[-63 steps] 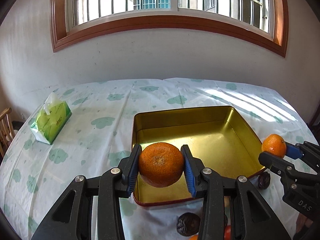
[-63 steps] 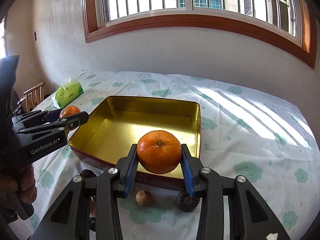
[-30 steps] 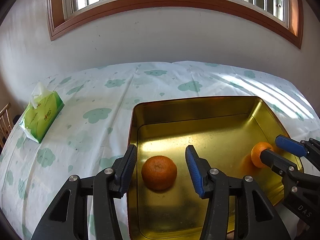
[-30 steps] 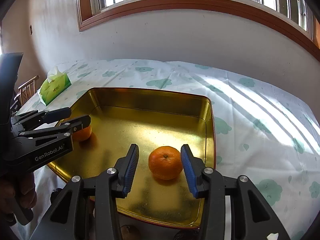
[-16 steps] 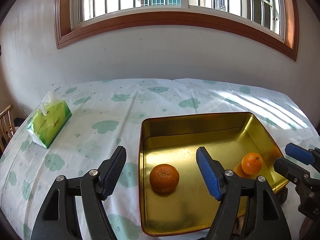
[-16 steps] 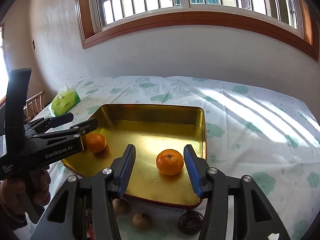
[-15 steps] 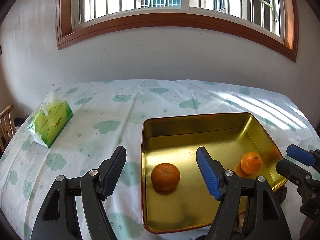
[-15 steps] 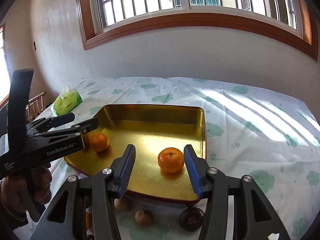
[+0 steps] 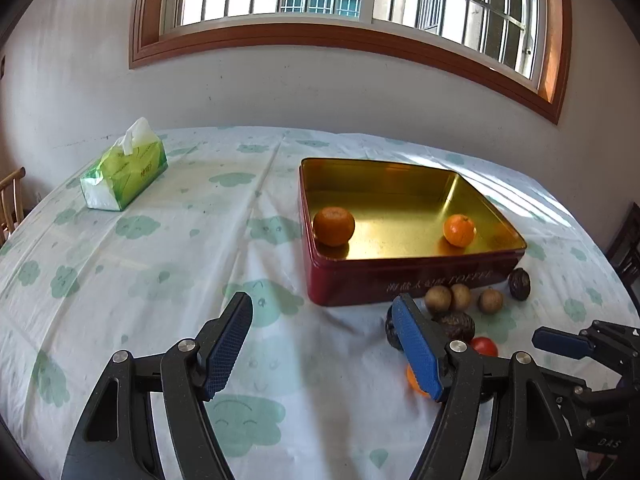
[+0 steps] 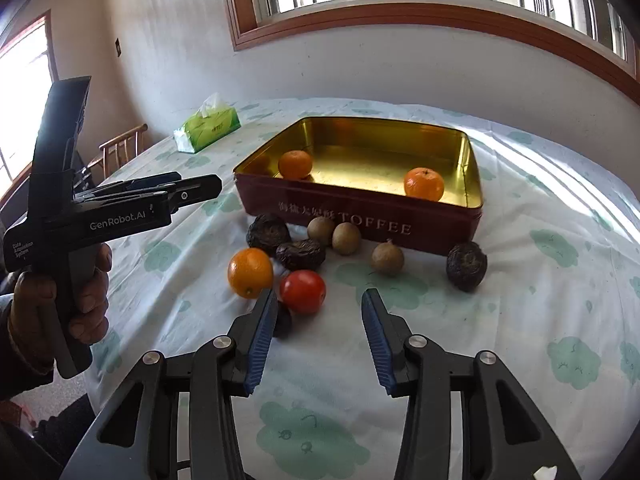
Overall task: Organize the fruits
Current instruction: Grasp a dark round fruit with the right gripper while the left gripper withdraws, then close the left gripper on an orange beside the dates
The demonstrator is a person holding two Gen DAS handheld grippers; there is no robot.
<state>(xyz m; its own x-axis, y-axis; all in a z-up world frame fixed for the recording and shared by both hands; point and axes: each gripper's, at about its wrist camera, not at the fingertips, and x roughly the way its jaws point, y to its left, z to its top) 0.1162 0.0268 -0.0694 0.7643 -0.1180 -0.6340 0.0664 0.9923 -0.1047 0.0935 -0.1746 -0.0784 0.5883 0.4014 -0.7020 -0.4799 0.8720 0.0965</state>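
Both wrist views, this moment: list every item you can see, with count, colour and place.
Tin: one, red outside, gold inside, on the table.
Mandarins in tin: two, orange, one at the left end, one at the right end.
Loose orange fruit: one, orange, on the cloth in front of the tin.
Tomato: one, red, beside the loose orange fruit.
Wrinkled dark fruits: at least three, dark brown, in front of the tin.
Small round fruits: three, tan, along the tin's front.
Tissue pack: one, green, far left.
Tablecloth: white with green clouds.
Chair: wooden, at the table's left edge.
Left gripper: open, empty.
Right gripper: open, empty.
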